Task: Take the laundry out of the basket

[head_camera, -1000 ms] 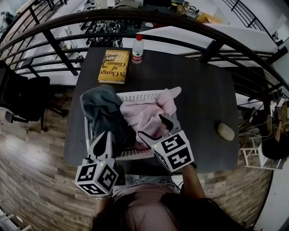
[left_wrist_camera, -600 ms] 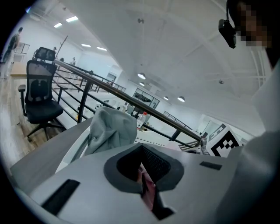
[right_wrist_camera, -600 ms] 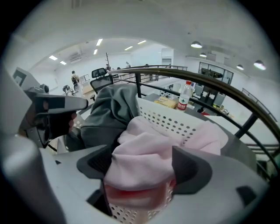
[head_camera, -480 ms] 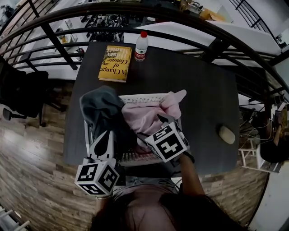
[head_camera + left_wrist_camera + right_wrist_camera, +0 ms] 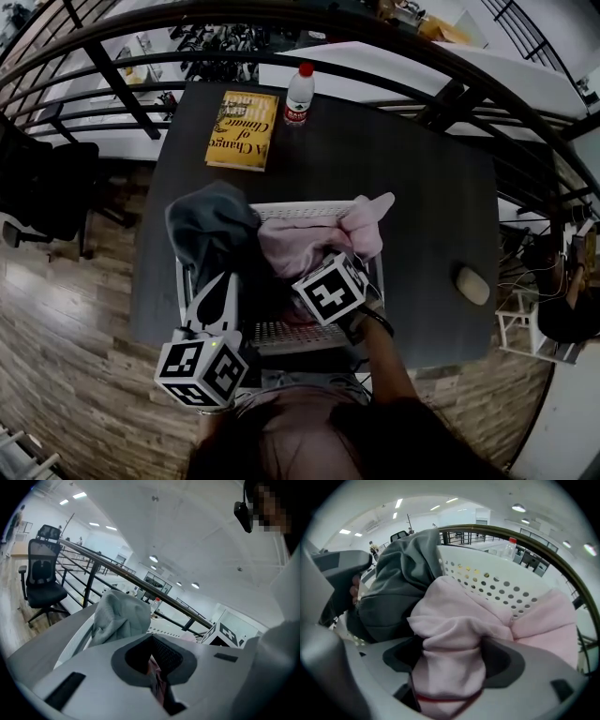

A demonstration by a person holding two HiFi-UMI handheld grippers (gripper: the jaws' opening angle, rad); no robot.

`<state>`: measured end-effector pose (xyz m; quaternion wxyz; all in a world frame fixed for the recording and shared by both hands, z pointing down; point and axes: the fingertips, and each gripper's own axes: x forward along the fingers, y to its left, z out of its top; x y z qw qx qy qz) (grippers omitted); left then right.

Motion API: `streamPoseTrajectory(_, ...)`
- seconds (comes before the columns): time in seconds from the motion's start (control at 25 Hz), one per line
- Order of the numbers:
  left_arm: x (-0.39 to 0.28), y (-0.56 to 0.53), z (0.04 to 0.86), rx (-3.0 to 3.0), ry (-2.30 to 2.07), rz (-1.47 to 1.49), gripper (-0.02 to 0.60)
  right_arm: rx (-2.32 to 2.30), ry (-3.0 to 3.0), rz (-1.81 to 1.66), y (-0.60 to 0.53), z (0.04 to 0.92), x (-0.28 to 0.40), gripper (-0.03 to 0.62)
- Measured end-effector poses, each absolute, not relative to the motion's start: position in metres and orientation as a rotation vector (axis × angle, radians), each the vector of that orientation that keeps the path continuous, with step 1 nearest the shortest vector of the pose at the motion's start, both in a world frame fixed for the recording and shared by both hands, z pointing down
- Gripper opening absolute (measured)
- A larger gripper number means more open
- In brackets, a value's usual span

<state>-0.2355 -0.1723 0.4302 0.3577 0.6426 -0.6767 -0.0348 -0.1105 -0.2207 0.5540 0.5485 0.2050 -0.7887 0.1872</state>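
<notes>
A white perforated laundry basket (image 5: 309, 207) stands on the dark table (image 5: 427, 187), near its front edge. A grey garment (image 5: 211, 230) hangs over the basket's left side. A pink garment (image 5: 314, 242) fills the right side and spills over the back corner. My right gripper (image 5: 317, 269) points steeply down into the pink garment (image 5: 454, 620). Its jaws have just been opening, and a bunched fold of pink cloth lies between them (image 5: 450, 663). My left gripper (image 5: 223, 281) sits low at the basket's front left, just short of the grey garment (image 5: 117, 618), with its jaws together.
A yellow book (image 5: 242, 130) and a red-capped water bottle (image 5: 298, 94) lie at the table's far edge. A beige oval object (image 5: 472, 284) sits at the right. A curved black railing (image 5: 375, 49) runs behind the table, and an office chair (image 5: 47, 187) stands at the left.
My right gripper has dropped and tipped downward into the pink garment, its marker cube now over the basket. The left gripper has hardly shifted.
</notes>
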Motion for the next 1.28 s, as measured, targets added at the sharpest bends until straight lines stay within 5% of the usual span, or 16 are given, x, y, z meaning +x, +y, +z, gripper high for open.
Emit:
streamPoseTrajectory(0.16, -0.234, -0.172, 0.431, 1.663, -1.744, -0.082, -0.002, 0.527, -1.824, 0.423, -0.225, 0.566, -0.109, 0.395)
streamPoseTrajectory(0.48, -0.233, -0.169, 0.428, 1.664, -1.759, -0.072, -0.002, 0.631, -1.919, 0.505, -0.232, 0.551, -0.103, 0.173)
streamPoseTrajectory(1.28, -0.204, -0.155, 0.4, 1.748, -1.776, -0.065, -0.002, 0.796, -2.28, 0.609, -0.236, 0.431, -0.075, 0.117)
